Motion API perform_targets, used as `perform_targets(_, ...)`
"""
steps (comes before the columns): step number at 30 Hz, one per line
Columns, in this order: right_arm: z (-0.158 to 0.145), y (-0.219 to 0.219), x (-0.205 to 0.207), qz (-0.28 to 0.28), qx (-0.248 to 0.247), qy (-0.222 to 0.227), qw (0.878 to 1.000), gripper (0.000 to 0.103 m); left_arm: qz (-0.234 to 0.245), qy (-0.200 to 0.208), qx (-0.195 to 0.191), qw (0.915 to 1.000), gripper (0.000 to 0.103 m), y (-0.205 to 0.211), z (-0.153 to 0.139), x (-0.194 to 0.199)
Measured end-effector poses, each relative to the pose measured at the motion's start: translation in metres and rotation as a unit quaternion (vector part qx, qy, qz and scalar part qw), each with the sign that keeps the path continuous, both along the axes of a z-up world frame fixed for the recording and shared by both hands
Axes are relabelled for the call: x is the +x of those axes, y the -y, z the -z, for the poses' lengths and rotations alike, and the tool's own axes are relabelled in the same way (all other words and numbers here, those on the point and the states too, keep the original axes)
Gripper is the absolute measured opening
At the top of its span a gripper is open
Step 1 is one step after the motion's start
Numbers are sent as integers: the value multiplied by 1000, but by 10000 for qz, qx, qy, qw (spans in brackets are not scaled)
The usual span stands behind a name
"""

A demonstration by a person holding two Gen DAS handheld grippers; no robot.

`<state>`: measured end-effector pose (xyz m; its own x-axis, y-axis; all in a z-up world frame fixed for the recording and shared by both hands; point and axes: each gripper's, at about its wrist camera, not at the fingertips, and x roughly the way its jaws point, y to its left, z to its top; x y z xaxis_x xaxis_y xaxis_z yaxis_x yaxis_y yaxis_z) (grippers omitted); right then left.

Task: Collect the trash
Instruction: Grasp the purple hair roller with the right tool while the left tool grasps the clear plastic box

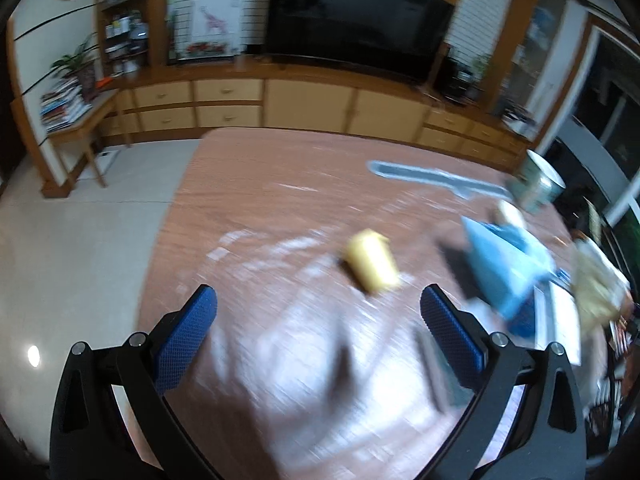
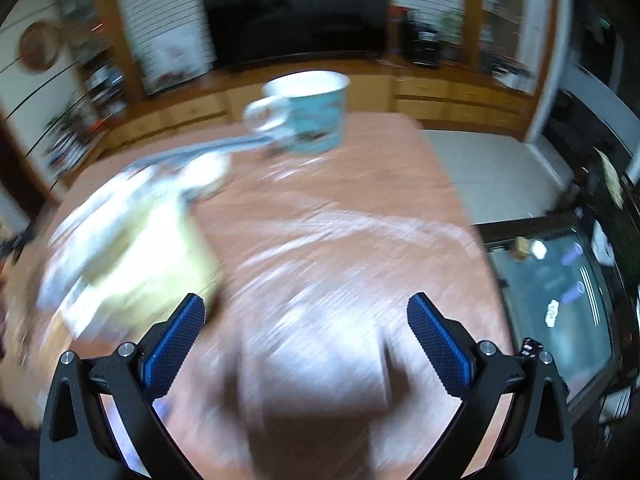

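Both views are motion-blurred. My left gripper [image 1: 318, 300] is open above a brown table [image 1: 256, 184], nothing between its blue pads. A small yellow item [image 1: 372, 266] lies just ahead of it, slightly right. Further right sit a crumpled blue wrapper [image 1: 508, 268] and a pale yellowish bag [image 1: 596, 292]. My right gripper [image 2: 306, 308] is open too, empty, over the same table [image 2: 360, 184]. That pale yellowish bag [image 2: 136, 248] lies beside its left finger. A long grey strip [image 2: 200, 150] runs toward a white and teal mug [image 2: 308, 116] at the far edge.
The grey strip [image 1: 436, 178] and the mug [image 1: 538, 184] show at the right in the left wrist view. A wooden cabinet wall with a dark TV [image 1: 356, 24] stands behind. Pale floor [image 1: 80, 248] lies left of the table; a dark bin with scraps [image 2: 556, 292] sits right.
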<state>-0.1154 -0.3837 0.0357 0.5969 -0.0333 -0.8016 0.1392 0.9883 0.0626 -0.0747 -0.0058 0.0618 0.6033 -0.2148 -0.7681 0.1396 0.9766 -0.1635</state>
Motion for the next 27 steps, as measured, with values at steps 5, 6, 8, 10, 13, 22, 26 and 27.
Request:
perform_targets(5, 5, -62, -29, -505, 415, -148, 9978, 98, 506, -71, -22, 9987, 101, 48, -4, -21)
perform_targets(6, 4, -71, -28, -518, 484, -159, 9974, 97, 555, -56, -56, 9984, 101, 52, -6, -22)
perform_targets(8, 14, -86, -28, -611, 771, -240, 9949, 92, 676, -79, -49, 9977, 101, 66, -5, -21)
perform_targets(10, 26, -96, -26, -568, 829, -407, 9941, 82, 735, -157, -8, 9972, 96, 72, 1, -17)
perform_targets(13, 42, -101, -23, -460, 1029, -670, 9914, 77, 733, -357, 139, 9966, 85, 84, 12, -19)
perform_targets(22, 61, -121, -18, -417, 744, -743, 9936, 63, 770, -738, 270, 9939, 62, 85, 35, -17)
perform_targets(26, 62, -128, -14, -508, 553, -732, 9945, 49, 860, -880, 268, 9920, 46, 87, 42, -17)
perform_targets(27, 62, -129, -14, -549, 507, -715, 9946, 47, 879, -924, 216, 9916, 39, 85, 43, -17)
